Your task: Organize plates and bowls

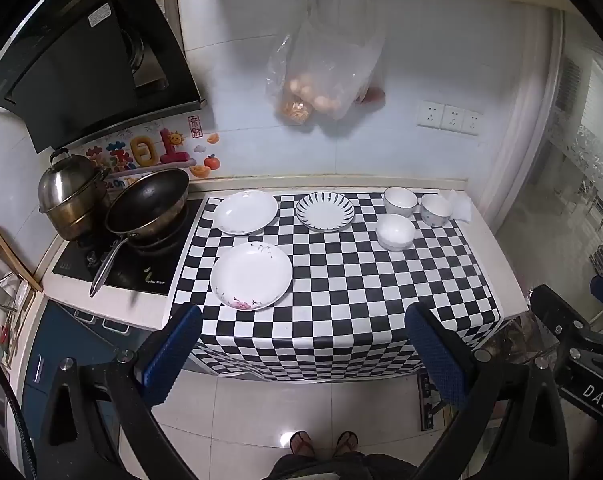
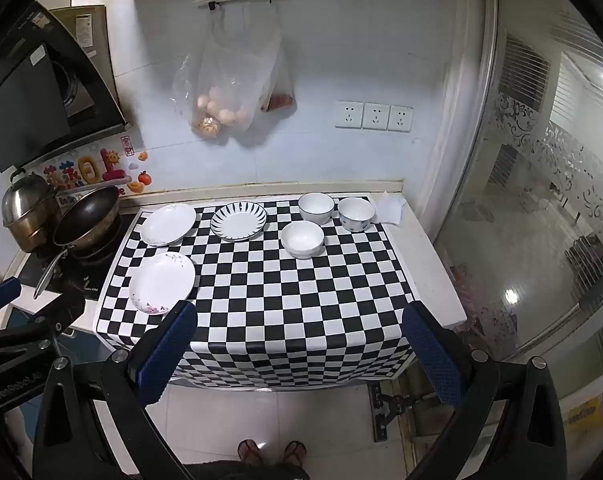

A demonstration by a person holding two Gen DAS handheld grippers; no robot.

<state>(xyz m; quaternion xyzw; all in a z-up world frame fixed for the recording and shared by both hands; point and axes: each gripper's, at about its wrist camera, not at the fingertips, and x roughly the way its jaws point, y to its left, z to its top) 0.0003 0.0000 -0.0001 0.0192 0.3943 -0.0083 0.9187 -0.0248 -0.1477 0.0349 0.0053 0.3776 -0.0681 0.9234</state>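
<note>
Plates (image 1: pixel 251 275), bowls (image 1: pixel 395 231) empty, unstacked

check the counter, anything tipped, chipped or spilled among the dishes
Nothing stands out. The three plates lie flat and the three bowls stand upright on the checkered cloth, all apart, no spills or visible chips.

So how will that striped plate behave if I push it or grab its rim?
The striped plate looks glazed, so it will probably slide easily on the checkered cloth and feel slippery between pads. It sits flat and shallow, so tipping seems unlikely. It is probably ceramic, rigid and chippable.
</note>
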